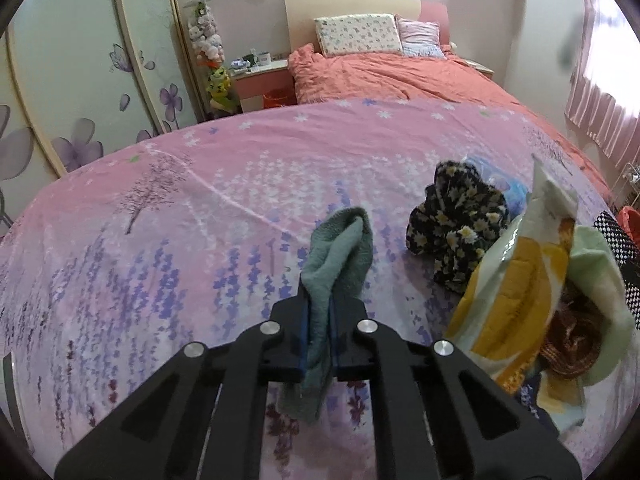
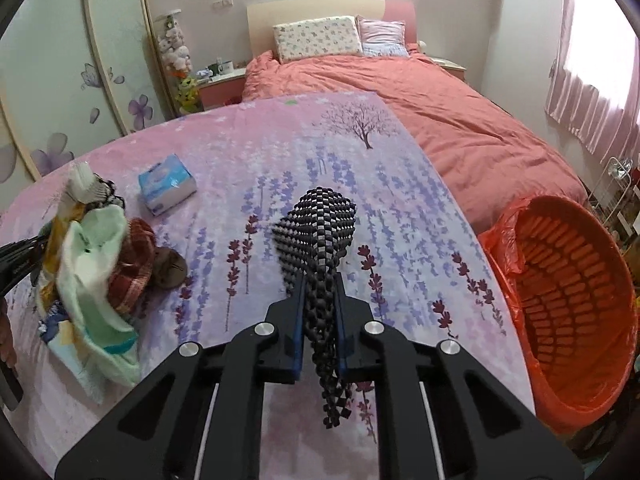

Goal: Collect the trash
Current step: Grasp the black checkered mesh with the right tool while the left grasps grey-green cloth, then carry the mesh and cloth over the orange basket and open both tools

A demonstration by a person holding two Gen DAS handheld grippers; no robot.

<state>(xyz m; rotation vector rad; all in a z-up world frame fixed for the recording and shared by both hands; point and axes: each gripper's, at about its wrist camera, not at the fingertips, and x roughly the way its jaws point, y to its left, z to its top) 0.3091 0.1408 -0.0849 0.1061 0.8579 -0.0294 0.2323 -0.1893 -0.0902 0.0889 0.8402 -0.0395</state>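
My left gripper (image 1: 319, 312) is shut on a grey-green towel cloth (image 1: 340, 248), held above the pink flowered sheet (image 1: 160, 220). My right gripper (image 2: 320, 304) is shut on a black-and-white checkered cloth (image 2: 320, 232), held above the same sheet (image 2: 400, 208). An orange basket lined with an orange bag (image 2: 576, 304) stands to the right of the sheet. A heap of items lies on the sheet: a yellow-and-white snack bag (image 1: 520, 280), a black floral cloth (image 1: 460, 216), a pale green cloth (image 2: 96, 264) and a reddish-brown knit (image 2: 132, 272).
A blue tissue pack (image 2: 166, 184) lies on the sheet beyond the heap. A bed with a coral duvet (image 2: 460, 128) and pillows is behind. A wardrobe (image 1: 80, 80) and nightstand (image 1: 260, 76) are at the left, pink curtains (image 2: 592, 80) at the right.
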